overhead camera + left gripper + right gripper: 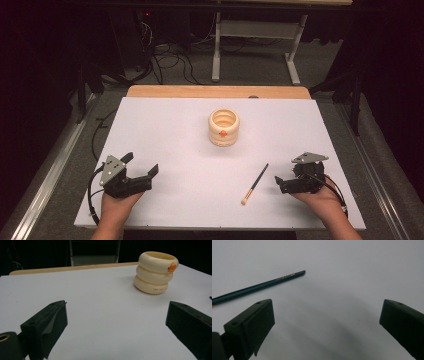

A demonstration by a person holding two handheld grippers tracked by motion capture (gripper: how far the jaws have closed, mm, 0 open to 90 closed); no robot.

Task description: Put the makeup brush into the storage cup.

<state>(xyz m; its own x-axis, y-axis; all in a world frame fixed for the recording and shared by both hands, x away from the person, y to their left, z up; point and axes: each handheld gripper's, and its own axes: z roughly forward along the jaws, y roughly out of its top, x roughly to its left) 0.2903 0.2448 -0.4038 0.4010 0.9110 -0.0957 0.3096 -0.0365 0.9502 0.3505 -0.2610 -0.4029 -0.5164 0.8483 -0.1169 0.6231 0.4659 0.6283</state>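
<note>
Resting both hands low, you are keeping the left gripper and right gripper released, grasping nothing. The brush is lying at 9 o'clock of the right one, presumably ready for the ringed holder mid-desk. Your left gripper view is revealing lettering on its base.

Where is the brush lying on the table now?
In the high view the brush lies flat on the white table, right of centre, just left of the right gripper and nearer the person than the cream holder.

Black left gripper, grey three-cornered plates, trailing black cables, blocky fingers
</note>
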